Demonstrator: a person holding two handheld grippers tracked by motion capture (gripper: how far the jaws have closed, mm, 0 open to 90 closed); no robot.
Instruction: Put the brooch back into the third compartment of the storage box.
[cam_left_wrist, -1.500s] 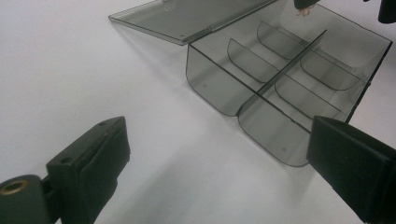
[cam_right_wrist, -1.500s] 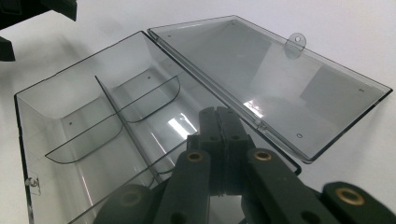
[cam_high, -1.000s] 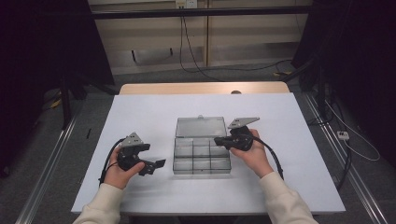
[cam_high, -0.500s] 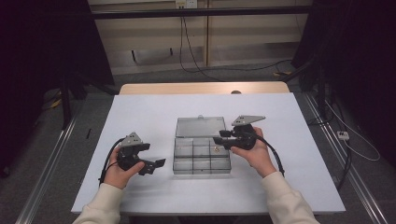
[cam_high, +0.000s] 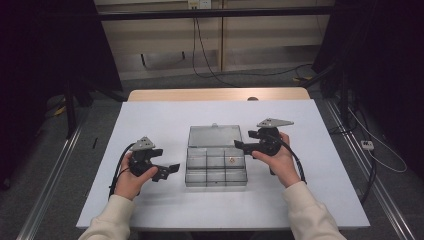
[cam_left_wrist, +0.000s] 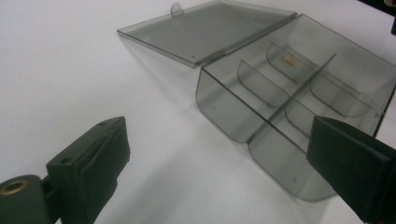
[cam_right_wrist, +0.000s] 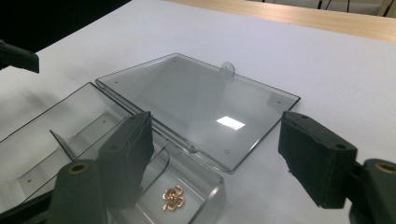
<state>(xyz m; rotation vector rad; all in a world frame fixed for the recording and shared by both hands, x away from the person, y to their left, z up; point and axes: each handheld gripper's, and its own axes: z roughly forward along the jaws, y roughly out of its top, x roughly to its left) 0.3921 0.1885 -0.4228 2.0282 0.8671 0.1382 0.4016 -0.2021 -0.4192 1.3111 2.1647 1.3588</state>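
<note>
White surface (cam_high: 165, 120) before us carries one clear grey box (cam_high: 216, 171) of six compartments, its lid (cam_high: 215, 135) folded flat behind. One gold flower charm (cam_right_wrist: 173, 197) lies in the far right compartment. Our right gripper (cam_high: 241, 145), jaws just opening and holding nothing, hovers there; our left gripper (cam_high: 174, 169) gapes wide, empty.

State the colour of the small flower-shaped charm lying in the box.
Rose-gold charm, clearest in the right gripper view.

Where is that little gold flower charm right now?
The gold flower charm lies in the clear box's back right compartment, seen from above, beside the hinged lid, just below the open right claw.
</note>
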